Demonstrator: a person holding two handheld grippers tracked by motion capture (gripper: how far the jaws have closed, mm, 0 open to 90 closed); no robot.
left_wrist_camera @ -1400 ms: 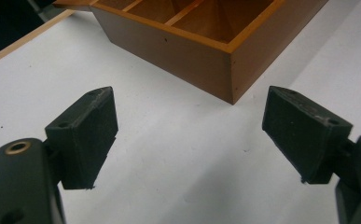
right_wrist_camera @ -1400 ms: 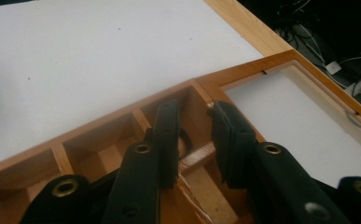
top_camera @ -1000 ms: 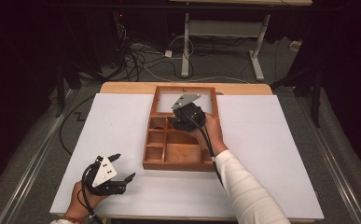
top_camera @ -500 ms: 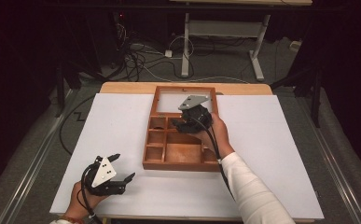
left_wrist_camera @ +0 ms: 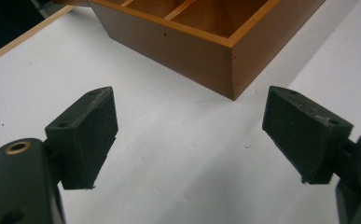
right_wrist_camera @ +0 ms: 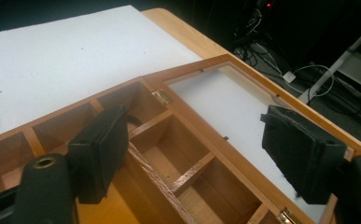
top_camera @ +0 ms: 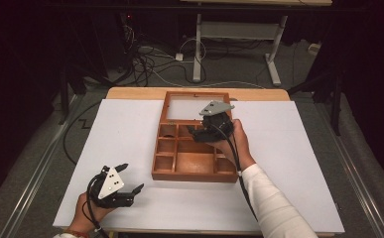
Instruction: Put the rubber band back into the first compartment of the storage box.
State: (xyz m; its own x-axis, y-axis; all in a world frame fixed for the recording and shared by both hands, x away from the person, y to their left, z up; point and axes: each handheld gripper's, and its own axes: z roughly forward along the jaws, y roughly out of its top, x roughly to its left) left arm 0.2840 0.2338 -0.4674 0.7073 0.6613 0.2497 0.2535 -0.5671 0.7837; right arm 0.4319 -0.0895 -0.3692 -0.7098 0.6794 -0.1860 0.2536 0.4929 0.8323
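A shallow brown wooden box with inner dividers (top_camera: 195, 158) lies in the middle of the white-covered worktop (top_camera: 298, 148), its framed lid with a pale pane (top_camera: 189, 106) swung fully open and lying flat on the far side, joined by small brass hinges (right_wrist_camera: 161, 97).

The right gripper (top_camera: 199, 133), held in the person's right hand (top_camera: 234, 144), hangs over the far right part of the box, near the hinge line. Its jaws have just been opening and now stand wide apart with nothing between them. In the right gripper view, the left jaw sits low over the small compartments, close beside a wooden divider (right_wrist_camera: 159, 184); whether it touches the wood cannot be told. The right jaw shows over the lid's pale pane and its frame. The box's compartments lie below and between the two jaws, not clamped by them.

The left gripper (top_camera: 130, 178), in the person's left hand (top_camera: 93, 208), rests well apart from the box, at the near left of the worktop. Its jaws are spread wide and empty. In the left gripper view (left_wrist_camera: 190, 135), bare white surface lies between them, and the near corner of the box (left_wrist_camera: 232, 70) stands just beyond, roughly centred between the jaw tips but clear of both.

A white sleeve (top_camera: 274, 203) covers the right forearm.
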